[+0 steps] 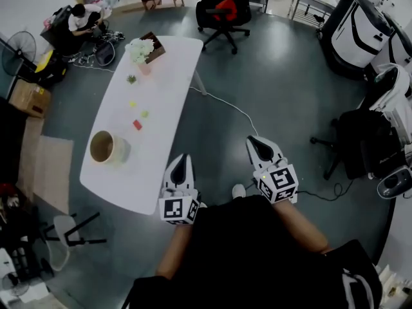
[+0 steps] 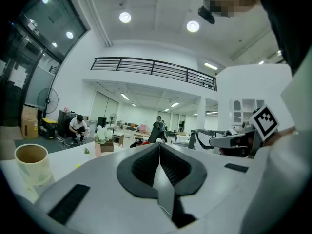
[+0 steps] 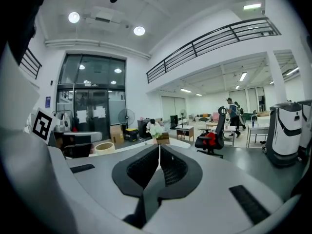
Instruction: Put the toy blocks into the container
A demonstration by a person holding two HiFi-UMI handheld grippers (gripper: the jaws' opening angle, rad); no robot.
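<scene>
Head view: the left gripper (image 1: 182, 159) and the right gripper (image 1: 254, 141) hang by the near end of the white table (image 1: 168, 63); the toy blocks (image 1: 137, 125) lie mid-table, just beyond the container (image 1: 106, 148); left gripper view: jaws pressed together, empty; right gripper view: likewise closed on nothing.

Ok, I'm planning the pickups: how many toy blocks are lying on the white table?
3, clustered between the container and the flowers: a yellow block, a green block and a red block, the one nearest the container. Others may be hidden inside it.
</scene>
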